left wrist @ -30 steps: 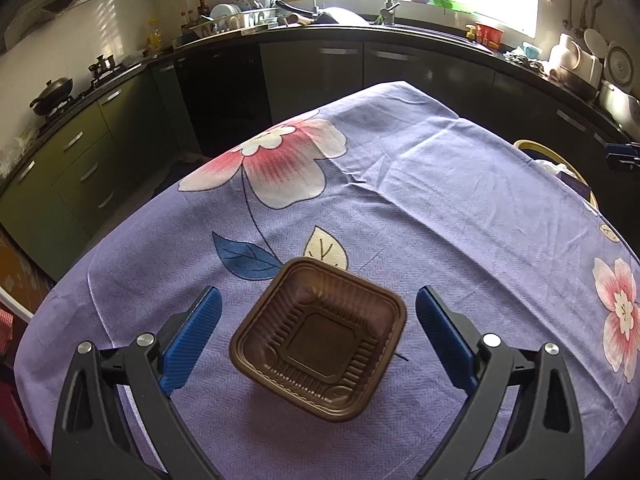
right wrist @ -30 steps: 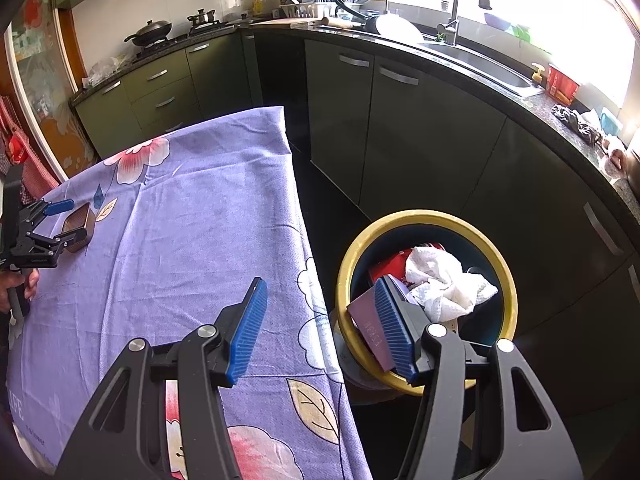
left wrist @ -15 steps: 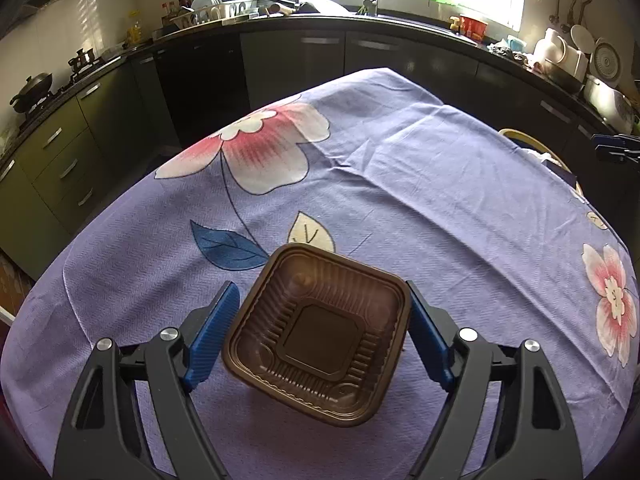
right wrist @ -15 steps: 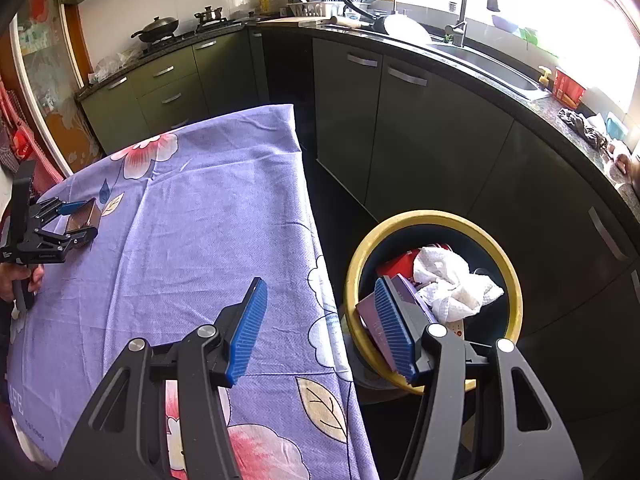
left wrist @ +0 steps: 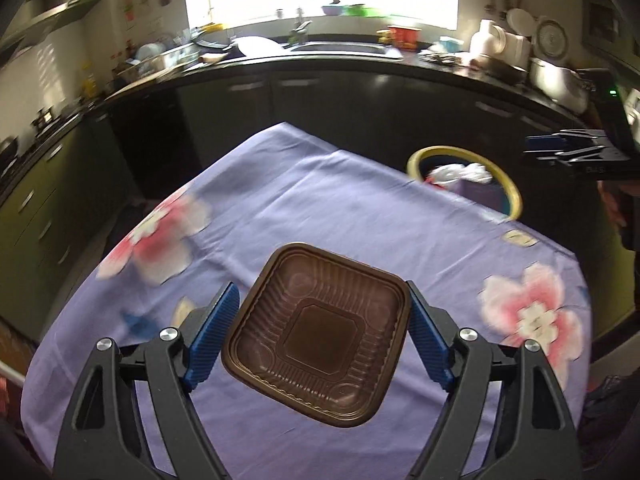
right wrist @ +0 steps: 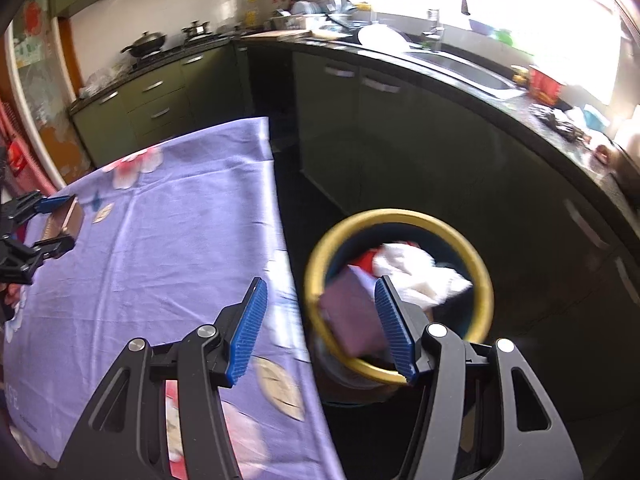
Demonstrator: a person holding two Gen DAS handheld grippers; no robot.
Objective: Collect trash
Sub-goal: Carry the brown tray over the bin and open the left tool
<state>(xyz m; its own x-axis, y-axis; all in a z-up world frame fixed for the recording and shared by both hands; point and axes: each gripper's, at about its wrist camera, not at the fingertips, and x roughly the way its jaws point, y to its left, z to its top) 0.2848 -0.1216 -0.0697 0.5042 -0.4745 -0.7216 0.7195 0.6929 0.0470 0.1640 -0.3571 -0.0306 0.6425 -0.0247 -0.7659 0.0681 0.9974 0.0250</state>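
My left gripper [left wrist: 318,336] is shut on a brown square plastic tray [left wrist: 318,330] and holds it lifted above the purple flowered tablecloth [left wrist: 320,216]. The held tray also shows small at the far left of the right wrist view [right wrist: 64,222]. A yellow-rimmed trash bin [left wrist: 514,196] with white paper and a purple box inside stands on the floor past the table's far right edge. My right gripper [right wrist: 320,330] is open and empty, over the table edge beside the bin [right wrist: 400,216]. The right gripper also shows in the left wrist view [left wrist: 560,148].
Dark kitchen cabinets [right wrist: 400,120] and a cluttered counter with a sink [left wrist: 336,46] curve around the table. A stove with a wok [right wrist: 146,42] stands at the back left. A dark strip of floor [right wrist: 304,208] lies between table and cabinets.
My left gripper closed on the brown tray, lifted it off the cloth and turned toward the bin. My right gripper shifted slightly; the view is blurred by motion.
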